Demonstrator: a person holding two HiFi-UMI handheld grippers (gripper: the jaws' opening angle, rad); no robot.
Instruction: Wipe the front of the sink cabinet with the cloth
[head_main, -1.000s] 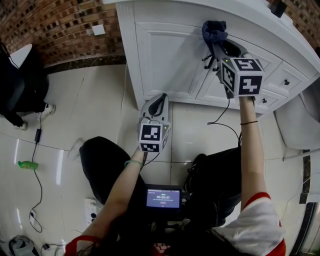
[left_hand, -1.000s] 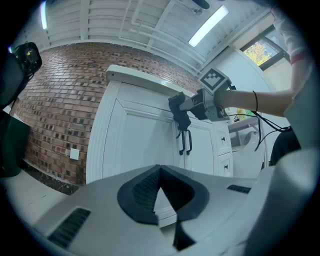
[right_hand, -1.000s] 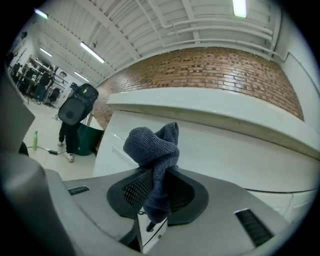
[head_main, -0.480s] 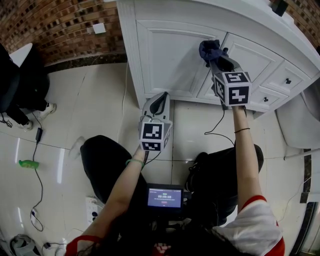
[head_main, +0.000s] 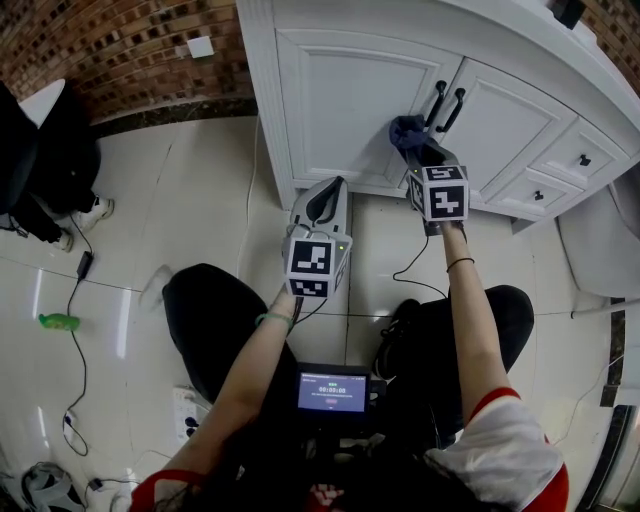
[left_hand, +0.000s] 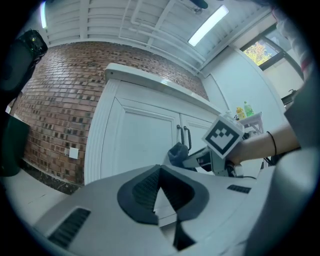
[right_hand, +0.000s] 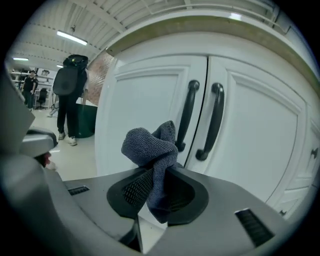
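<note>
R gripper (right_hand: 155, 192) grips a dark grey-blue cloth (right_hand: 152, 150), jaws clenched on its lower fold, the rest bunched up above the tips. In the head view the cloth (head_main: 405, 130) sits low on the left door of the white sink cabinet (head_main: 340, 100), next to the centre seam and below the two black door handles (head_main: 447, 103); whether it touches the door can't be told. L gripper (left_hand: 160, 192) is closed w/ nothing between its jaws, held near the cabinet's foot and apart from the door, beside the R gripper.

No brand or label is readable. The cubes carry only black-and-white square markers, and the text on the small screen (head_main: 332, 392) in the person's lap is too small to read.

Drawers (head_main: 580, 160) flank the doors on the right. Left of the cabinet's corner edge lies open tiled floor (head_main: 200, 200), backed by a brick wall (head_main: 120, 50), w/ a cable (head_main: 80, 330) trailing across it. A person w/ a backpack (right_hand: 70, 90) stands well apart.
</note>
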